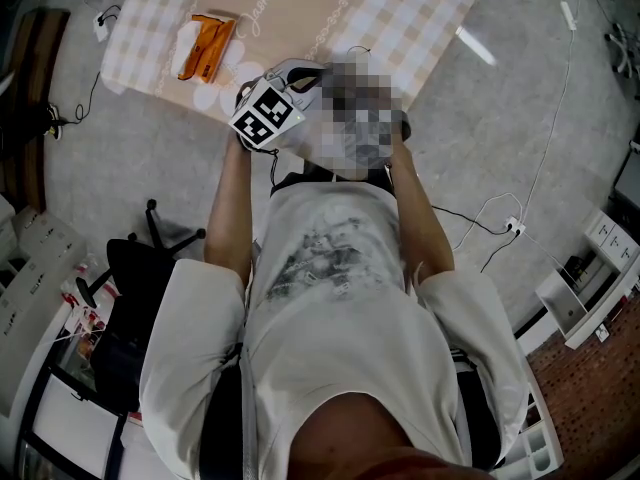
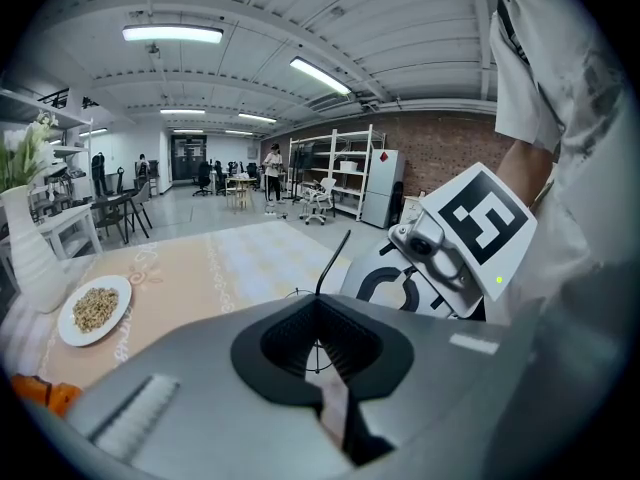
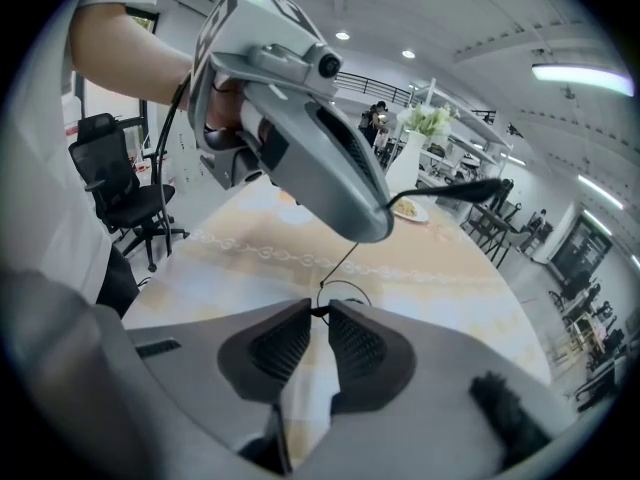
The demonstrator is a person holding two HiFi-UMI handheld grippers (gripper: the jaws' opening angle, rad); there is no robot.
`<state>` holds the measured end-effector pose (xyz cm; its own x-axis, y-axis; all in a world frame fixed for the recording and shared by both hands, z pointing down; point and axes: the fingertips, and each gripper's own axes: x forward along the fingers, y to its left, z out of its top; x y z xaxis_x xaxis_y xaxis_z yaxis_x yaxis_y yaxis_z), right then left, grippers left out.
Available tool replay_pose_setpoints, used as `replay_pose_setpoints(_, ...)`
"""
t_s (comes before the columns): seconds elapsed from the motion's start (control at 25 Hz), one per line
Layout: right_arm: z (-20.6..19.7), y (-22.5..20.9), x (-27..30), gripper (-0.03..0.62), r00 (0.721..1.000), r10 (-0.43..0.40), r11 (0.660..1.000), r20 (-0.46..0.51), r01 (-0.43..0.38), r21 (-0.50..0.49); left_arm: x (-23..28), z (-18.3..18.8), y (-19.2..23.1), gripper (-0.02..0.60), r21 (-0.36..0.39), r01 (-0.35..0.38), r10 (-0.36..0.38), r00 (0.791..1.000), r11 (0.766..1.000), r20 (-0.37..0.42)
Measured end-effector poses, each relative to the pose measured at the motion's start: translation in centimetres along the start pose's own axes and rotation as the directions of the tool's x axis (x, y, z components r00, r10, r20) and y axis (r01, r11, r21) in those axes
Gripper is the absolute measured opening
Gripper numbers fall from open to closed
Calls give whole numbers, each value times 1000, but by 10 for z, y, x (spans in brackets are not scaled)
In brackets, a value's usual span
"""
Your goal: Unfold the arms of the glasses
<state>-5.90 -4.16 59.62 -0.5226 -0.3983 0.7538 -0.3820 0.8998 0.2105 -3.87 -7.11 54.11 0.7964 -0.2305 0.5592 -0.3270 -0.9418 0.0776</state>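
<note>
I hold the glasses [image 3: 465, 190] in the air over the near edge of the surface [image 1: 300, 18], with bare cloth below and a plate [image 2: 95, 310] well apart at the far edge. My left hand-held gripper [image 2: 318, 306] is closed tight on the thin black arm. My right hand-held gripper [image 3: 318, 313] pinches the frame at its very tips, pads almost together. In the head view I cannot make out the glasses. The round wire rim is fine and hard to trace. The pads are black and ribbed.
</note>
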Motion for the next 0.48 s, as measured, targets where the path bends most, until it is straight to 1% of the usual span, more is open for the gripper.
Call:
replay_pose_setpoints(0.16,3,-3,-5,60,1000,-3,1000,12,3,17,1,-12,2,6,-17,-16,15,1000,1000,-24)
replay_pose_setpoints(0.48,9,-9,-17,51,999,-36,999,30,35,38,1,-12,0,6,-20,-18,18,1000,1000,-18)
